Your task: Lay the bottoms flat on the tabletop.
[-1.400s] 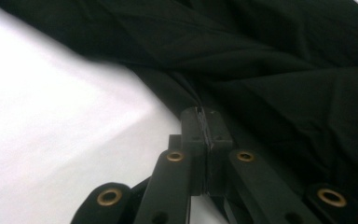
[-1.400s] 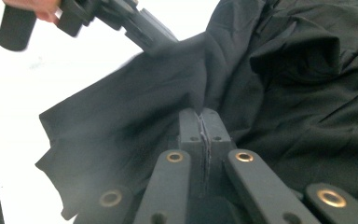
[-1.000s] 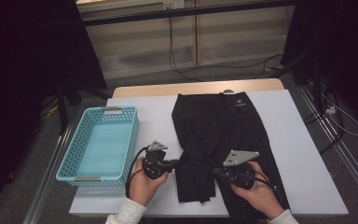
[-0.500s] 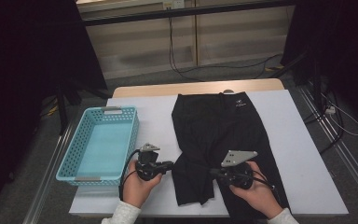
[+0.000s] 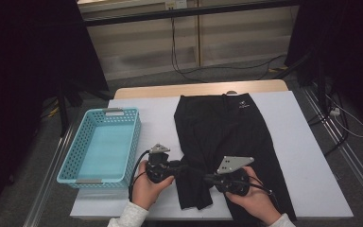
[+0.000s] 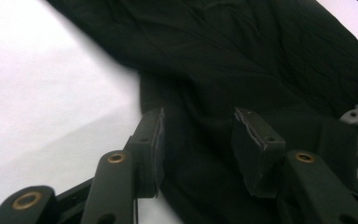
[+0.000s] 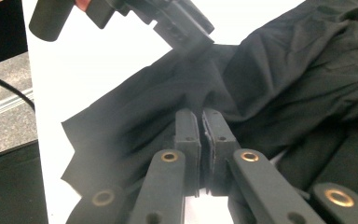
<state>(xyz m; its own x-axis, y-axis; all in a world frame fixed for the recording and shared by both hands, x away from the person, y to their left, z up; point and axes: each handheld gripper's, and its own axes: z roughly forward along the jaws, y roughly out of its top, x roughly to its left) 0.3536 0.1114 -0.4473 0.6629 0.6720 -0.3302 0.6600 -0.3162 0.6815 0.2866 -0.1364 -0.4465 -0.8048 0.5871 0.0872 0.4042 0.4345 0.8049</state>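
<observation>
While dark curtains and a grey floor with trailing cables surround it, the white rectangular tabletop [image 5: 293,142] carries a pair of black fabric trousers [image 5: 227,142] lying flat at centre-right, near hems toward the person, and a light-blue perforated plastic basket [image 5: 101,144] at left, well apart. Left gripper [image 6: 198,140]: jaws have just been opening, now parted, cloth between the pads, unpinched. Right gripper [image 7: 201,135]: jaws closed, pinching a trouser fold.

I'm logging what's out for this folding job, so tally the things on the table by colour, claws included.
Black garment: 1
Black claws, left claw and right claw: 2
Light blue basket: 1
Total: 4
</observation>
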